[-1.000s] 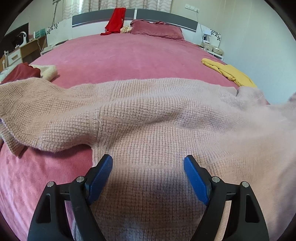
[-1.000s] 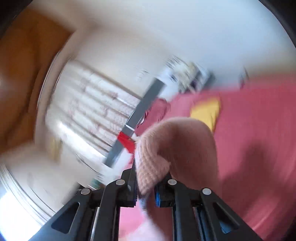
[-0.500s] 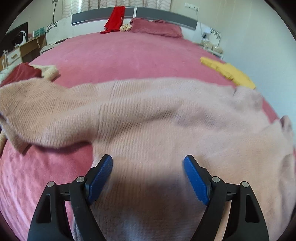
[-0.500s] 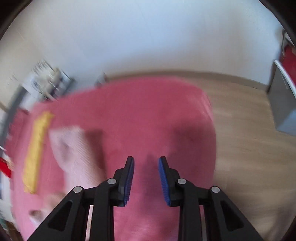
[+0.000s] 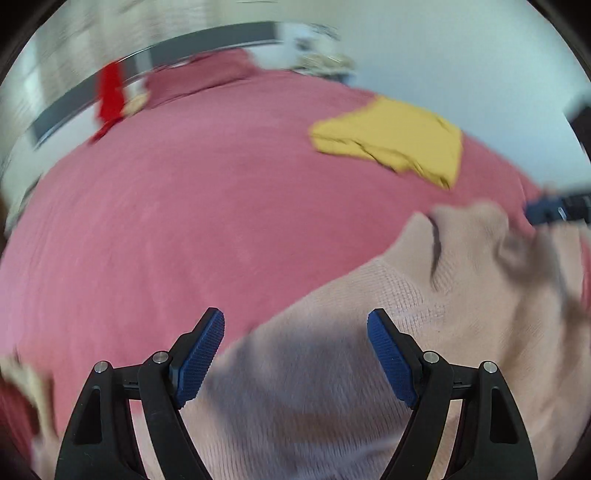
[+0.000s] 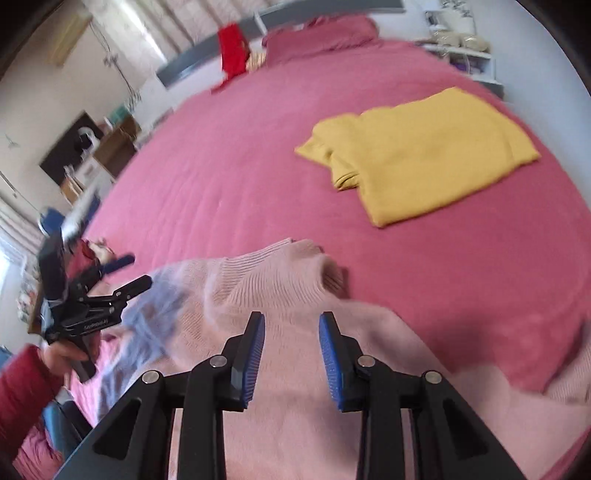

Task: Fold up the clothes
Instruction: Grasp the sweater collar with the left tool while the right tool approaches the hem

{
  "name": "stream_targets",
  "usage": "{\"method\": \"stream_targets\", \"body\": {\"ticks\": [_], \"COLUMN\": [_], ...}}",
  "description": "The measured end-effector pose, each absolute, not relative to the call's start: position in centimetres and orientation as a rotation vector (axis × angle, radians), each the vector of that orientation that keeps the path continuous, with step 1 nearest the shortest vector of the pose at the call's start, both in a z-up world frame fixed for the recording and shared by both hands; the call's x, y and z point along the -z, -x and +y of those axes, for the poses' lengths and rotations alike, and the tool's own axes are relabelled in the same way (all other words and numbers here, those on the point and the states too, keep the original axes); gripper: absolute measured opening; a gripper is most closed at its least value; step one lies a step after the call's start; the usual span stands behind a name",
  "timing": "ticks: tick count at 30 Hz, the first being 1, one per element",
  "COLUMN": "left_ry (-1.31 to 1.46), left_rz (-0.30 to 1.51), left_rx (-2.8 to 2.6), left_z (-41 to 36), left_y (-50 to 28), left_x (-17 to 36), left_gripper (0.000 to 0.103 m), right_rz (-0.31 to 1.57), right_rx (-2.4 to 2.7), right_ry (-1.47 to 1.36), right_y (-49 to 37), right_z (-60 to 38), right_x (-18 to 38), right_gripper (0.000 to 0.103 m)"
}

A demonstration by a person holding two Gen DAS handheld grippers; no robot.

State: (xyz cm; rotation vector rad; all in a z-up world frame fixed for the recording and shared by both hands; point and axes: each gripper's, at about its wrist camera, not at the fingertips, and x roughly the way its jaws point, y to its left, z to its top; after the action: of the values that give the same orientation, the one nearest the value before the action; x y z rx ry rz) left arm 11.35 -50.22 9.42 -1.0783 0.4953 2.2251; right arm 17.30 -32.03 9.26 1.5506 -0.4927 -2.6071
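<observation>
A pale pink knit sweater [image 5: 424, 314] lies spread on the pink bed [image 5: 184, 221], its ribbed neck [image 6: 295, 266] toward the middle of the bed. My left gripper [image 5: 295, 332] hovers open over the sweater's edge, nothing between its blue pads. My right gripper [image 6: 291, 332] is open just above the sweater near its neck, holding nothing. The left gripper [image 6: 122, 273] also shows in the right wrist view, held by a hand in a red sleeve [image 6: 22, 387]. The right gripper's tip [image 5: 554, 210] shows at the right edge of the left wrist view.
A folded yellow garment [image 6: 424, 162] lies on the bed beyond the sweater. A red cloth [image 6: 232, 48] hangs over the grey headboard beside pink pillows [image 6: 321, 33]. A white nightstand [image 6: 465, 55] stands at the far right, a desk [image 6: 110, 147] at the left.
The right gripper has let go of the sweater part it held a second ago, opened, and swung over the sweater's neck. The left gripper has turned right, still open.
</observation>
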Motion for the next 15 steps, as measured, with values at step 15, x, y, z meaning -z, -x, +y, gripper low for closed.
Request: {"method": "stream_targets", "body": {"ticks": [15], "left_ry": [1.114], "left_rz": [0.448], "left_rx": [-1.955], "left_z": [-45.5], "left_y": [-8.3], "left_x": [-4.6], "left_gripper": [0.081], "right_rz": [-0.588], "right_rx": [2.557], "right_ry": [-1.705], "right_y": [-14.3], "right_z": [-27.2], "right_x": [-7.9], "right_gripper": [0.031]}}
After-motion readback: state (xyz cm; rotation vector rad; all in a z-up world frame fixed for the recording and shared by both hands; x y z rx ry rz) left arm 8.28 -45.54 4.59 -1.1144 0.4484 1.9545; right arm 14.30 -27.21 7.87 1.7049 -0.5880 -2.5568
